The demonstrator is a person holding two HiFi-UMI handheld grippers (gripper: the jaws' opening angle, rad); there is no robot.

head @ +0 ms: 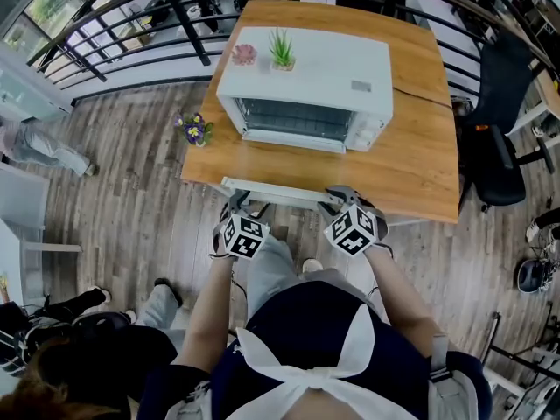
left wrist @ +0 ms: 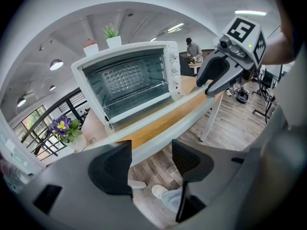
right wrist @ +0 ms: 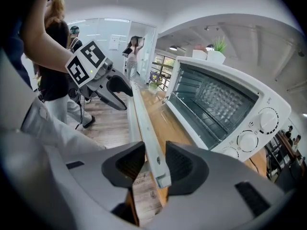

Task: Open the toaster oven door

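A white toaster oven (head: 306,77) stands on a wooden table (head: 420,156), its glass door (head: 276,192) swung down flat past the table's near edge. The cavity and rack show in the left gripper view (left wrist: 129,80) and the right gripper view (right wrist: 225,114). My left gripper (head: 236,205) (left wrist: 151,159) is open around the left part of the door's white handle bar (left wrist: 163,128), with clear gaps at both pads. My right gripper (head: 338,198) (right wrist: 154,164) straddles the bar's right end (right wrist: 146,123), open, with a thin gap beside its left pad.
A potted purple flower (head: 194,129) sits at the table's left corner. Two small potted plants (head: 282,51) stand on top of the oven. A black office chair (head: 499,138) is at the right, a railing (head: 131,24) behind, and a seated person (head: 52,357) at the lower left.
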